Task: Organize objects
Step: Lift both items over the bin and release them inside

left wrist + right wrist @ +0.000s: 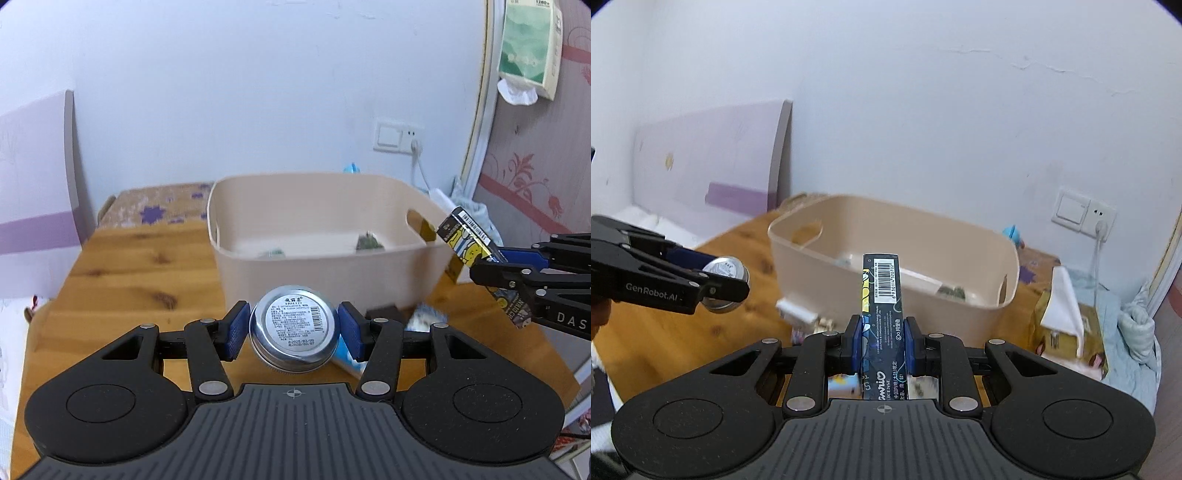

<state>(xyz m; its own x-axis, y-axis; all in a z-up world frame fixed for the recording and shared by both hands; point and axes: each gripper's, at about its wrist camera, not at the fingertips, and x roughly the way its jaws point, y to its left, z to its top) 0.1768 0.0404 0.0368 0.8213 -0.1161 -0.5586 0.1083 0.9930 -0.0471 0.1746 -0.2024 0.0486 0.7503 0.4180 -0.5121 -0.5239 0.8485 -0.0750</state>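
Here: left jaws pinch round silver tin (294,334); right jaws clamp slim dark box (882,295).

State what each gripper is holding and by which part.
The left gripper clamps a round tin across its sides. The right gripper pinches a slim dark box near its lower middle.

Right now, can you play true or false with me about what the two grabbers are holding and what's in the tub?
1. The left gripper has its fingers on a round silver tin. True.
2. The right gripper is empty. False: it grips a slim dark box with a barcode.
3. The beige tub sits on a wooden table. True.
4. The tub holds nothing. False: a few small items lie inside.
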